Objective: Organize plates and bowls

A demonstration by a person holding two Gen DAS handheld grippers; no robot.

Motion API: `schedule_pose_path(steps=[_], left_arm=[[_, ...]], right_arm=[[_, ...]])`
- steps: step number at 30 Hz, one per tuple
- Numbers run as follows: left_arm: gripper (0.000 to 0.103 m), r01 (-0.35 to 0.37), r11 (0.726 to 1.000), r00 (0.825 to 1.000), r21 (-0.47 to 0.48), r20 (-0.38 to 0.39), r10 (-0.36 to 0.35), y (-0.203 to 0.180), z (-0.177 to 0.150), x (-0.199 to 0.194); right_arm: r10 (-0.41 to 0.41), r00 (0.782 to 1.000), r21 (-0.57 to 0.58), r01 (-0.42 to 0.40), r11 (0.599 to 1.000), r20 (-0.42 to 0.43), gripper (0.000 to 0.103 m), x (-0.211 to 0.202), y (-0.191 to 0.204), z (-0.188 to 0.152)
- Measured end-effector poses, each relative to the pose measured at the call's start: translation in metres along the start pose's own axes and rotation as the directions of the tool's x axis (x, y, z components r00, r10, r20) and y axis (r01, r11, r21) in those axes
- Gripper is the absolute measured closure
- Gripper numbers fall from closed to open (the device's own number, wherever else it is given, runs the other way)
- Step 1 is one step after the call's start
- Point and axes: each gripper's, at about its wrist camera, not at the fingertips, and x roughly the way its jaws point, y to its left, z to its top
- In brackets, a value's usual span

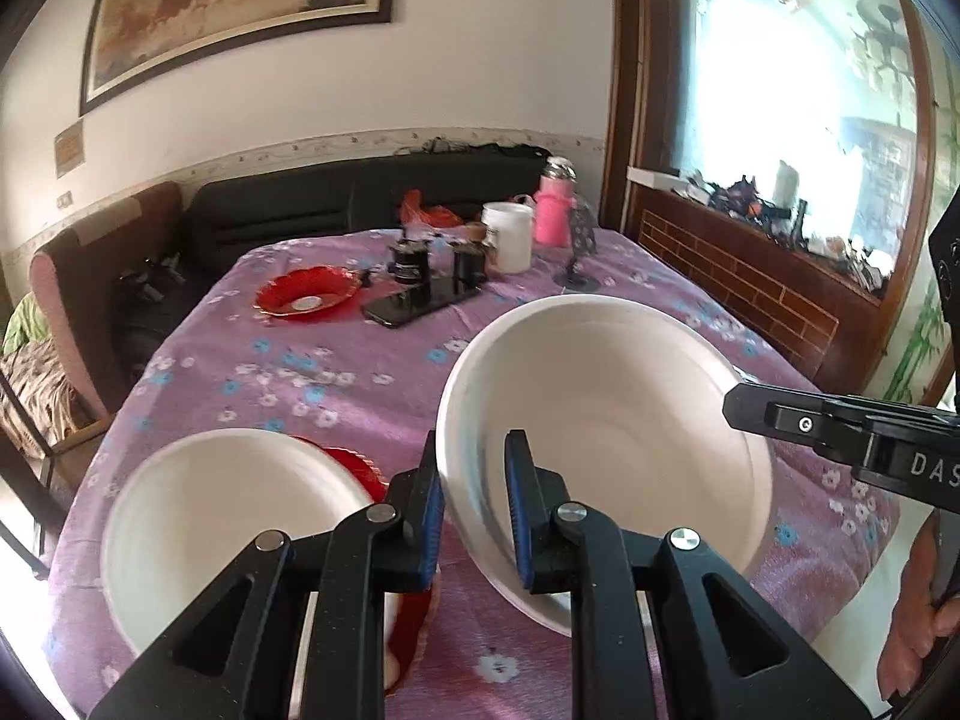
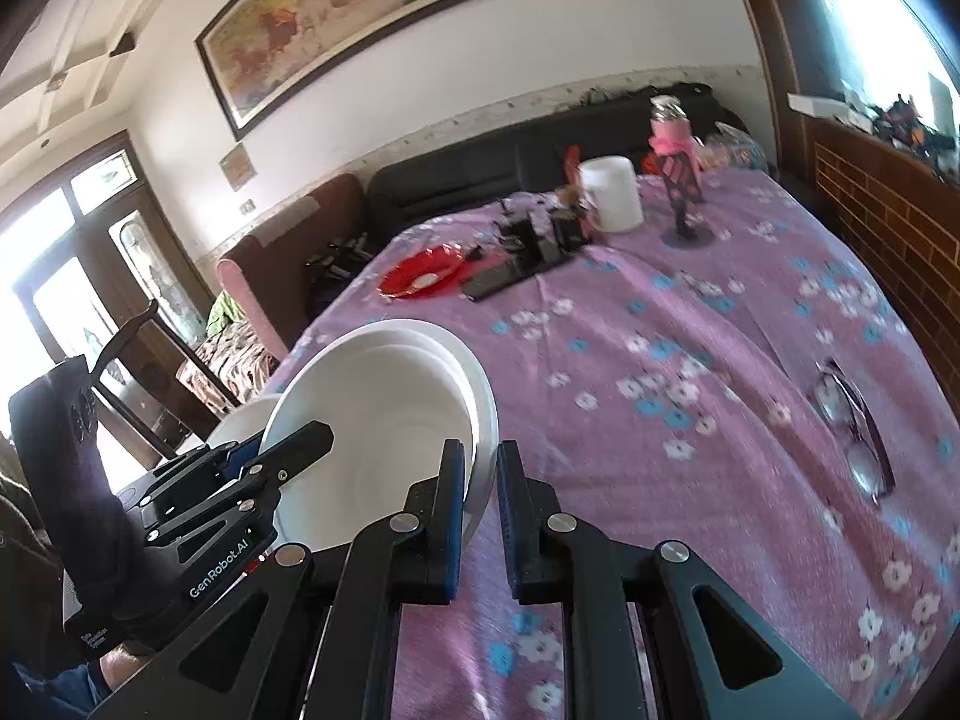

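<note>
Both grippers are clamped on the rim of one white bowl, carried tilted above the purple flowered tablecloth: the left gripper pinches the near-left rim between its blue pads, and the right gripper pinches the opposite edge, its black finger reaching in from the right of the left wrist view. In the right wrist view the held item looks like two nested white pieces, though I cannot tell for certain. A second white bowl sits on the table just beside and below it, on a red plate that peeks out behind it and beneath it. Another red plate lies well apart at the far end, near a phone, a white mug and a pink bottle. The step in hand appears to be the carry of the lifted bowl toward a stack. The next move likely calls for levelling it, centring it over the resting bowl, lowering it until it nests, and only then loosening both grips together so that it does not tip or slide
</note>
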Motion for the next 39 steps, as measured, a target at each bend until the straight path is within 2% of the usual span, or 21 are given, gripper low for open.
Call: schedule_pose_path(steps=[4, 10, 17, 25, 28, 30, 32, 33, 39], left_arm=[[0.086, -0.024, 0.999, 1.0, -0.044, 0.016, 0.025, 0.026, 0.002, -0.013], [0.086, -0.092, 0.988, 0.996, -0.122, -0.002, 0.092, 0.079, -0.008, -0.029], [0.086, -0.164, 0.966, 0.985, -0.201, -0.078, 0.151, 0.129, -0.036, -0.027], [0.086, -0.172, 0.956, 0.982, -0.236, -0.116, 0.148, 0.145, -0.049, -0.015], [0.081, -0.164, 0.956, 0.984, -0.243, -0.114, 0.14, 0.146, -0.048, -0.015], [0.074, -0.159, 0.956, 0.984, -0.246, -0.115, 0.134, 0.146, -0.047, -0.015], [0.068, -0.156, 0.955, 0.985, -0.253, -0.11, 0.132, 0.147, -0.047, -0.017], [0.067, -0.16, 0.954, 0.985, -0.252, -0.108, 0.137, 0.147, -0.046, -0.017], [0.067, -0.149, 0.949, 0.989, -0.276, -0.063, 0.137, 0.152, -0.039, -0.033]], right_arm=[[0.043, 0.999, -0.037, -0.043, 0.998, -0.005, 0.091, 0.012, 0.025, 0.011], [0.123, 0.99, -0.096, -0.129, 0.987, -0.062, 0.091, 0.046, 0.072, 0.015], [0.157, 0.975, -0.138, -0.179, 0.974, -0.154, 0.091, 0.09, 0.112, -0.002], [0.131, 0.97, -0.156, -0.165, 0.974, -0.206, 0.089, 0.118, 0.121, -0.016], [0.131, 0.971, -0.162, -0.164, 0.973, -0.199, 0.089, 0.116, 0.12, -0.014], [0.136, 0.973, -0.163, -0.167, 0.972, -0.187, 0.085, 0.113, 0.119, -0.011], [0.139, 0.976, -0.17, -0.168, 0.971, -0.169, 0.067, 0.108, 0.119, -0.009], [0.145, 0.976, -0.169, -0.172, 0.97, -0.162, 0.064, 0.106, 0.118, -0.008], [0.174, 0.976, -0.112, -0.189, 0.976, -0.128, 0.063, 0.095, 0.102, 0.0]])
